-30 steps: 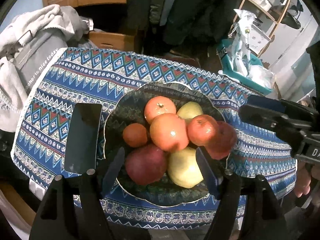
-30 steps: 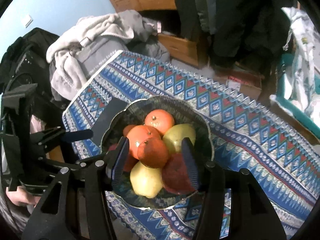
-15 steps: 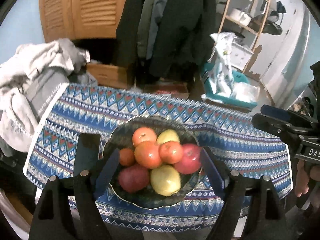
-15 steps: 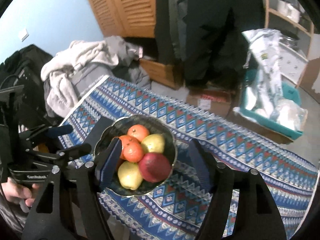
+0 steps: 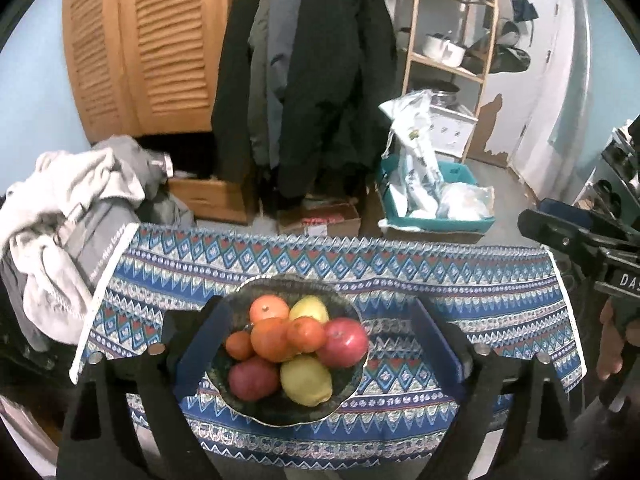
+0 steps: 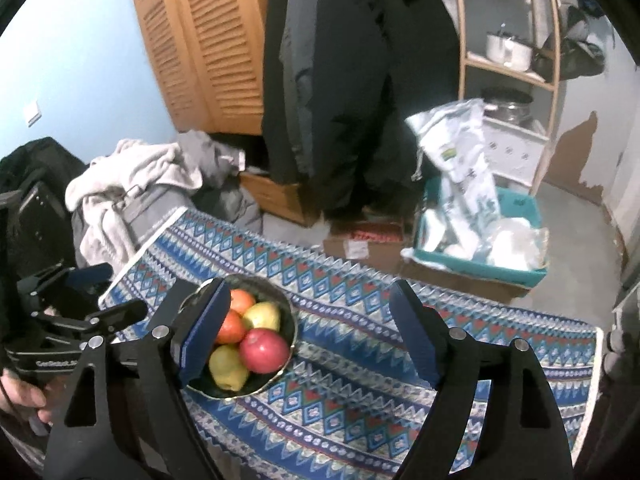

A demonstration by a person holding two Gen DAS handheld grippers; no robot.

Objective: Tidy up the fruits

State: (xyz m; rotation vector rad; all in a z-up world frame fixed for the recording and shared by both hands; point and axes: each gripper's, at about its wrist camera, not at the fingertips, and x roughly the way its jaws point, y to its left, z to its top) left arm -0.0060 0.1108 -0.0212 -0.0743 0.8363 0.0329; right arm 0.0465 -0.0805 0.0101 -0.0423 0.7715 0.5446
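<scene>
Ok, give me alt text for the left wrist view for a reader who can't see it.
A dark bowl piled with oranges, apples and lemons sits on a blue patterned tablecloth, seen between the empty, opening fingers of the left gripper. The right gripper enters at the right edge; coats hang behind.

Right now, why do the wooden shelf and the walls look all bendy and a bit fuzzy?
Left wrist view: the fisheye lens bows the tall wooden shelf and darkens the corners. Right wrist view: same bending; the hanging dark coats look softly blurred, while the round dark fruit bowl stays clearer.
</scene>
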